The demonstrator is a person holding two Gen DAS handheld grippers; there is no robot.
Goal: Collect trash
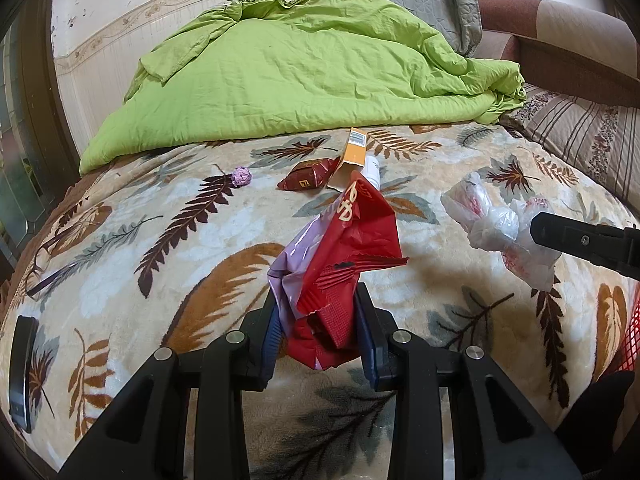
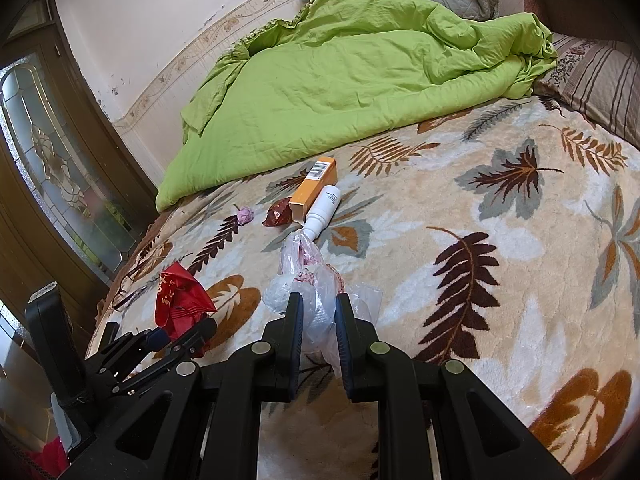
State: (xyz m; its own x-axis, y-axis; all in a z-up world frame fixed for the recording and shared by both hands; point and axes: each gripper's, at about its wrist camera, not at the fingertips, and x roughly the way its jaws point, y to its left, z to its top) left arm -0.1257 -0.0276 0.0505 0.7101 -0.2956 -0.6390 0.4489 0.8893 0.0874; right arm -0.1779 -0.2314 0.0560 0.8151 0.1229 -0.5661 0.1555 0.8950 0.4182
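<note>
item 1: left gripper point(image 1: 318, 320), black two-finger claw, clamped on a crumpled red and lilac foil snack bag point(image 1: 344, 256), held just above a leaf-patterned plush blanket point(image 1: 160, 248).
item 2: right gripper point(image 2: 318, 320), jaws closed on a crinkled clear plastic bag with red print point(image 2: 316, 280), lifted over the same blanket.
item 3: loose trash farther up the blanket, near the rumpled green quilt point(image 1: 300, 72): an orange cardboard box with a barcode point(image 2: 314, 190), a white plastic bottle point(image 2: 324, 208) touching it, a dark red candy wrapper point(image 1: 308, 176), a small purple paper ball point(image 1: 242, 176).
item 4: thin-framed eyeglasses point(image 1: 44, 260), at the blanket's left edge.
</note>
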